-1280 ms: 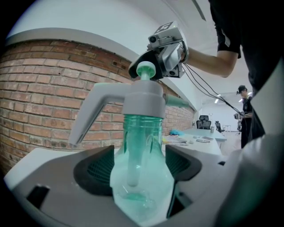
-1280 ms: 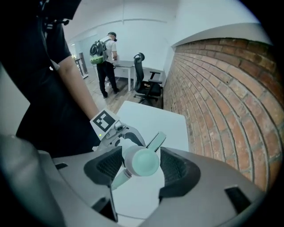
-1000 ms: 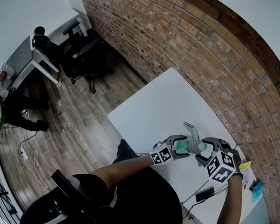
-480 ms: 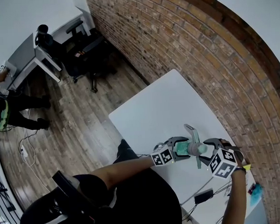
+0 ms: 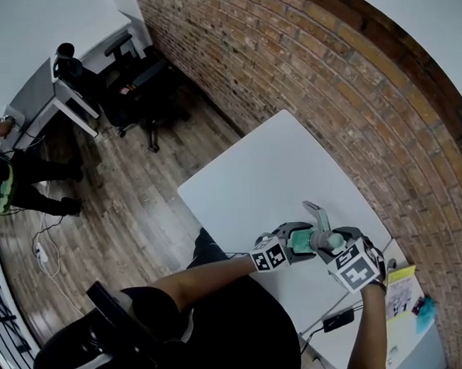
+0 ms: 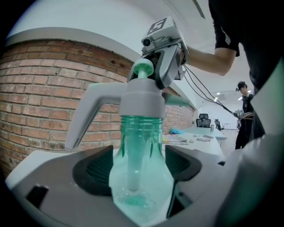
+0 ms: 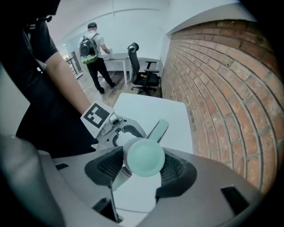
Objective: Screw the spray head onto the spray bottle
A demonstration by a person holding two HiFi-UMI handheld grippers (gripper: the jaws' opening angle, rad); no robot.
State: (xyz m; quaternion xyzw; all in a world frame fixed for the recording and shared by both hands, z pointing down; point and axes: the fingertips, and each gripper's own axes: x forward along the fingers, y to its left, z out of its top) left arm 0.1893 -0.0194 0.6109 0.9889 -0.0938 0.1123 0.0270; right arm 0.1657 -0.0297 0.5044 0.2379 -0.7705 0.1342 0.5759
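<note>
Over the far end of a white table [image 5: 253,171] beside a brick wall, a person joins a green spray bottle [image 6: 141,133] to its grey spray head [image 6: 138,99] using two hand-held claws. The left claw [image 6: 138,167] is closed part-way on the bottle's body, with its pads pressed to either side, and holds the bottle upright; no view shows whether the base rests on the table. The head sits on the neck with thread ridges showing below its collar, so the joint looks only partly wound on. The right claw [image 7: 143,165] reaches steeply down onto the top of the head. Its jaws have just been closing and now pinch the round green cap [image 7: 143,157] at a fairly wide spread. That grip carries the main risk: the cap is smooth and rounded, so the pads may skid around it rather than turn the collar. The thin bottle may also spin inside the left claw. A head twisted while leaning off-axis would likely jam the threads crooked. The long trigger [image 6: 88,111] hangs close above the left claw and could catch it on a turn, and a slackened hold on either side could let the bottle topple.
</note>
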